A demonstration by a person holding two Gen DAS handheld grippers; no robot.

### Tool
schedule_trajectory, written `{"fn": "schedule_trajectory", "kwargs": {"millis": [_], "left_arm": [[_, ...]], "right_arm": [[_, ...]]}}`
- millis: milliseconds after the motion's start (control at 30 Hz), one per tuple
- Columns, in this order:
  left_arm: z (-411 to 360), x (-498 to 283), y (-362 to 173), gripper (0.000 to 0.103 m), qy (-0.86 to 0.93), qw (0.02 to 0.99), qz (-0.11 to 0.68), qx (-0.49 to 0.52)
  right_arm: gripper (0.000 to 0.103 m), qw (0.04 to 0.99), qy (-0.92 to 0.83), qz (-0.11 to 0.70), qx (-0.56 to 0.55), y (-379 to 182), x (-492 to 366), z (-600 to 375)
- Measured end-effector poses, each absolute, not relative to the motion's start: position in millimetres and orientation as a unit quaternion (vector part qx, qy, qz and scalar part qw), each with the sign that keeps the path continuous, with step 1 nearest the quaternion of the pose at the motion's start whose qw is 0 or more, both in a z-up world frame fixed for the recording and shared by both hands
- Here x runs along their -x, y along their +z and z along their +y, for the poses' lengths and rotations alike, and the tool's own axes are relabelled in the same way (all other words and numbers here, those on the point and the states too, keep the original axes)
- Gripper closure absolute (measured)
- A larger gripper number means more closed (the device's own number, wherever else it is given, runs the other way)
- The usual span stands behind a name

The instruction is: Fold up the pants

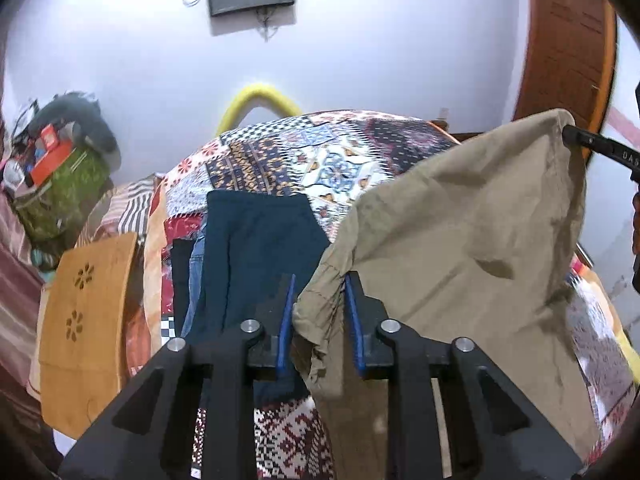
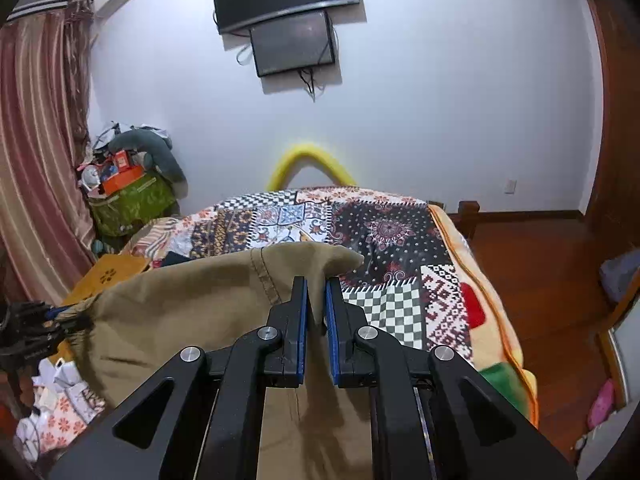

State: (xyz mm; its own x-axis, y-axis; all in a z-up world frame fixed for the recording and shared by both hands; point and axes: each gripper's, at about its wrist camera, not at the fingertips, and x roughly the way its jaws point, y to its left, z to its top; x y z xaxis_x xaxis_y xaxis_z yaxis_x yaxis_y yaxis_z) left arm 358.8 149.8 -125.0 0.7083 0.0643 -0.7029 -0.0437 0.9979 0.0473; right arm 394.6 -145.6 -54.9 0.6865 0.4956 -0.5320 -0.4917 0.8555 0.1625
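Khaki pants [image 1: 472, 240] are lifted above the bed [image 2: 404, 312], stretched between both grippers. Left gripper [image 1: 320, 312]: fingers [image 1: 287, 320] clamped on a bunched edge of the cloth, though the gap looks fairly wide, so the bite may be shallow. Right gripper [image 2: 316, 312]: fingers [image 2: 301, 320] nearly together, pinching a thin fold at the other corner. My read of the step: spread the pants and lay them flat on the bed before creasing. To do it well, keep both corners level and the top edge taut, lower the hanging part first, then drag toward the near edge of the bed to pull out wrinkles. Room: the quilt beyond the pants is open. The folded dark blue garment [image 1: 256, 248] lies on the bed just left of the pants, so land clear of it. The bed's right edge drops to the wooden floor [image 2: 552, 280]; don't let cloth slide over.
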Motion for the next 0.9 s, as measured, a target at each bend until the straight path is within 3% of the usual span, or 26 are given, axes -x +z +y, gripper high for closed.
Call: {"fn": "schedule_trajectory", "kwargs": {"millis": [533,900], "left_arm": [[106.1,-236.4,-134.6,0.082,-0.031,0.920,0.388,-0.057],[92.6,-173.3,-188.2,0.080,-0.040,0.899,0.432,-0.063]], "right_arm": [[0.095,0.908,0.277,0.313,-0.007,-81.5,-247.0,-206.9],[0.095,0.886,0.261,0.382,-0.013,-144.9,-166.7,-224.5]]}}
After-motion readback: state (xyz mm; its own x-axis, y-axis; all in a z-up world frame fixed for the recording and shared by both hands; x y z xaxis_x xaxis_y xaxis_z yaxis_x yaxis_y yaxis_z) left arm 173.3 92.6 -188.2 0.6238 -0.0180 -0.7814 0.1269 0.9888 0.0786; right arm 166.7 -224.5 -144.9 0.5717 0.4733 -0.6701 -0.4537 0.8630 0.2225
